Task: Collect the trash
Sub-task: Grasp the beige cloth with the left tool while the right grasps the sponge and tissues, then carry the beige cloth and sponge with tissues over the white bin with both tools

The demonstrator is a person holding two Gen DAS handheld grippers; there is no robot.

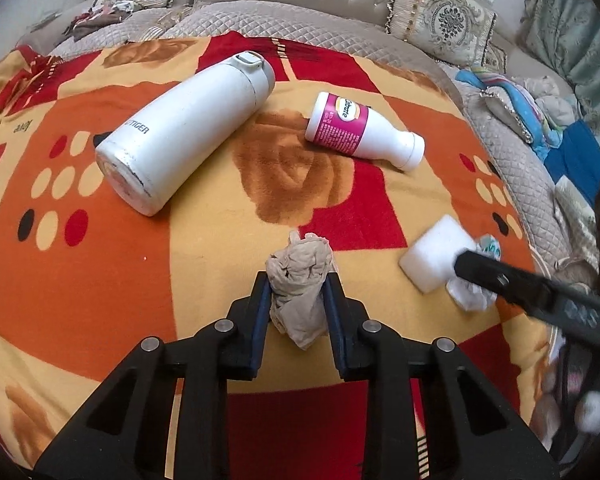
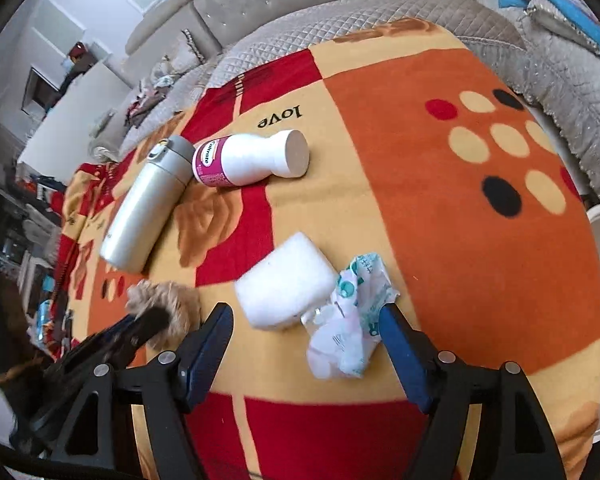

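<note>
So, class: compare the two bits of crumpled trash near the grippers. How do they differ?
The brown paper wad is plain tan; the white wrapper is white with green print. The left gripper is shut on the brown paper wad, whereas the right gripper stands open around the white wrapper. Both are crumpled, over the blanket.

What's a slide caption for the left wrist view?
Left gripper shut on crumpled beige tissue above patterned blanket; thermos and pill bottle lie beyond.

My left gripper [image 1: 296, 280] clamps a crumpled beige tissue wad [image 1: 299, 280] over the patterned orange-red fleece blanket [image 1: 100, 280]; my right gripper [image 1: 466, 266] meets white crumpled paper [image 1: 470, 294].
</note>
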